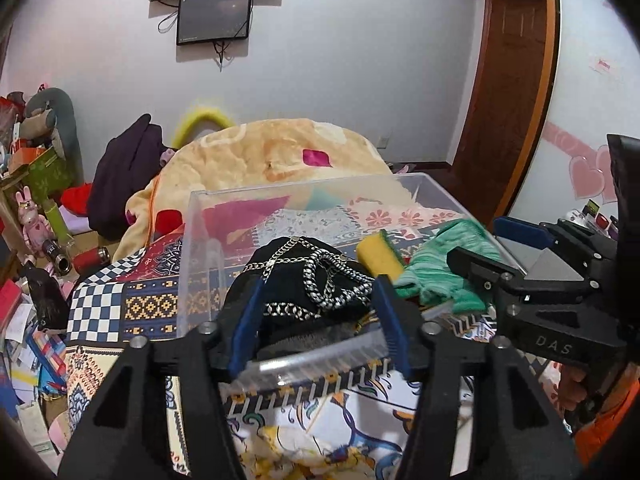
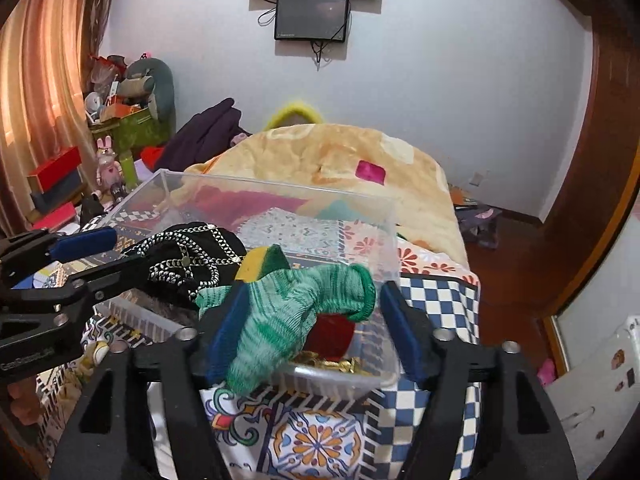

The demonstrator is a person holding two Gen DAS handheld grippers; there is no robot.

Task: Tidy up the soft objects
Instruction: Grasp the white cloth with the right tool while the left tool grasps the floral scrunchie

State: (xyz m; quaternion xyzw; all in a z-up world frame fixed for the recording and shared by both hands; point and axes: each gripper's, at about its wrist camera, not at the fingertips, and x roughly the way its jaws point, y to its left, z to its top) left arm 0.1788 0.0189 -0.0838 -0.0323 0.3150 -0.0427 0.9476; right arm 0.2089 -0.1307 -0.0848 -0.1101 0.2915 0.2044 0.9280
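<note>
Both soft items hang over the clear bin's (image 1: 200,216) near rim on the bed. The left tool (image 1: 316,320) stands apart around the black chained cap (image 1: 304,276); the right tool (image 2: 316,320) stands apart, the green sock (image 2: 280,312) draped against its left finger. This looks like the release step; next, each tool should probably back away without snagging fabric.

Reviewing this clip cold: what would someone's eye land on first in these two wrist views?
Probably the clear plastic bin on the patterned bedspread, with soft things heaped at its near end. The black chain-trimmed hat sits between the left gripper fingers; the green knit glove drapes over the bin's rim between the right gripper fingers, a yellow-green sponge behind it.
</note>
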